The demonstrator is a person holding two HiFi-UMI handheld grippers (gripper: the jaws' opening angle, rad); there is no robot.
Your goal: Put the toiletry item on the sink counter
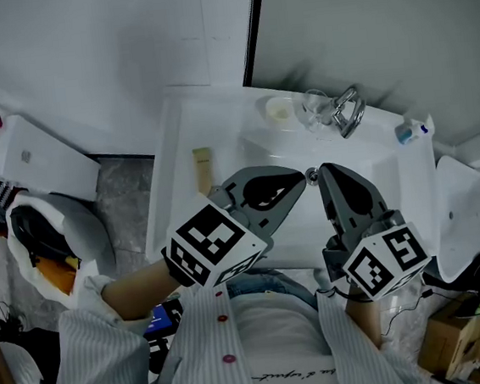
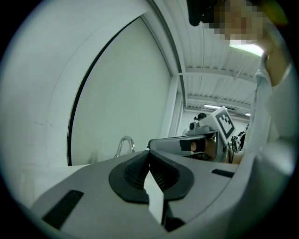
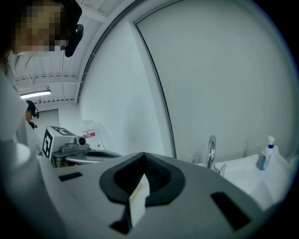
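A small beige oblong toiletry item [image 1: 203,170] lies on the left part of the white sink counter [image 1: 172,179]. My left gripper [image 1: 302,178] hangs over the front of the basin, to the right of that item, with its jaws shut and nothing between them. The left gripper view shows the left gripper [image 2: 149,152] with its pads meeting at the tip. Beside it on the right, my right gripper [image 1: 324,169] is also shut and empty. In its own view the right gripper [image 3: 143,154] points toward the wall and the chrome faucet [image 3: 211,152].
At the back of the basin stand the faucet [image 1: 348,112], a clear glass [image 1: 313,107] and a small round dish [image 1: 279,109]. A blue spray bottle [image 1: 410,131] sits at the counter's right end. A toilet [image 1: 50,233] stands to the left.
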